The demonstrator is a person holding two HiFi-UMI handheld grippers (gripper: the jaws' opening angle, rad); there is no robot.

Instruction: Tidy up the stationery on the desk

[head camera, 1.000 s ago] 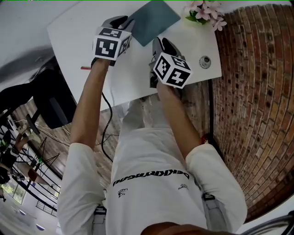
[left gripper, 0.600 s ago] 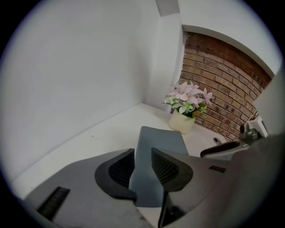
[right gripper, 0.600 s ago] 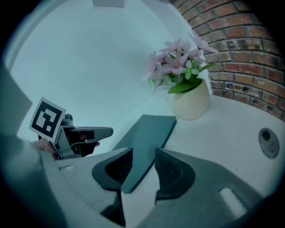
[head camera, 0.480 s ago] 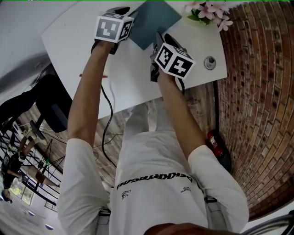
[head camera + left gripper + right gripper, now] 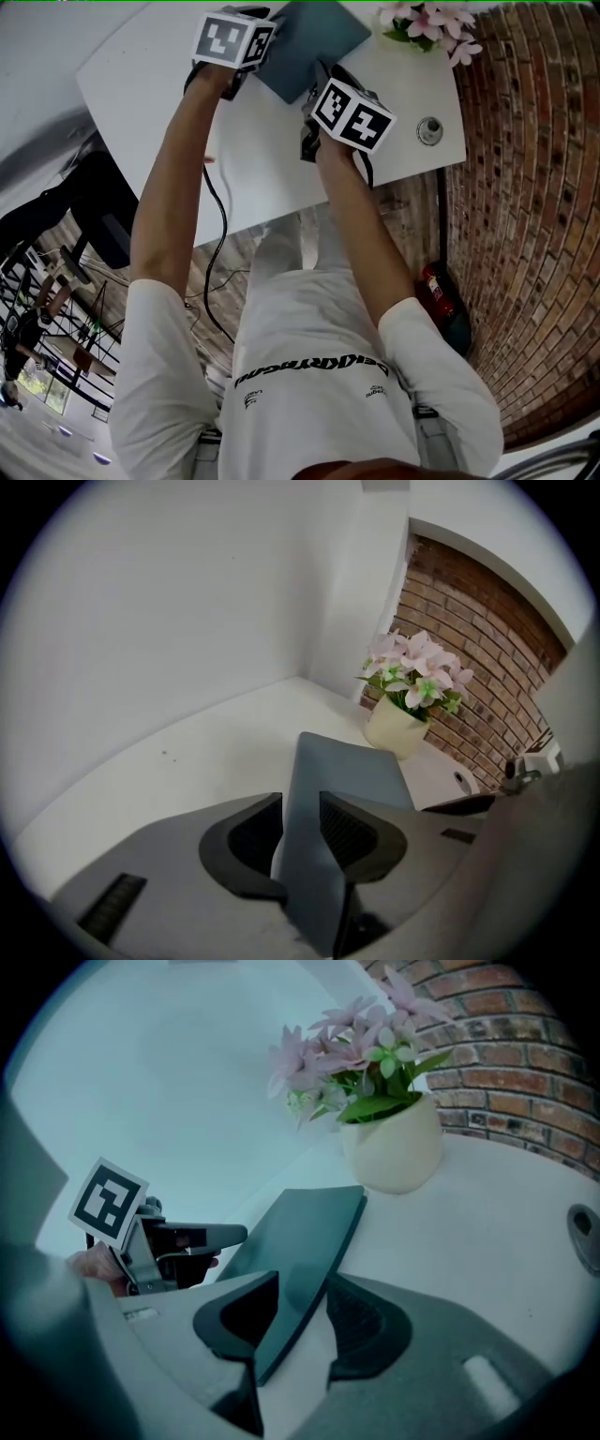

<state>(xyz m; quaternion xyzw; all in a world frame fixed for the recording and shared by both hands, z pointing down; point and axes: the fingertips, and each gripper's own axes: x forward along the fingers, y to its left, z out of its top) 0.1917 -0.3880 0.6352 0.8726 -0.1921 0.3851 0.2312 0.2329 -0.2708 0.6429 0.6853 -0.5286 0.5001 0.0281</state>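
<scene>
Teal notebook x1, L claw & R claw both clamped on it, 1 flowerpot near

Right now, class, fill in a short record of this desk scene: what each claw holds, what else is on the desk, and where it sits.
Left claw: shut on the teal book
Right claw: shut on the same book, at another edge
Book: far side of the white desk, held by both claws
Flower pot: upright, beyond the book, not touching it
Grommet: set in the desk near its right edge
</scene>
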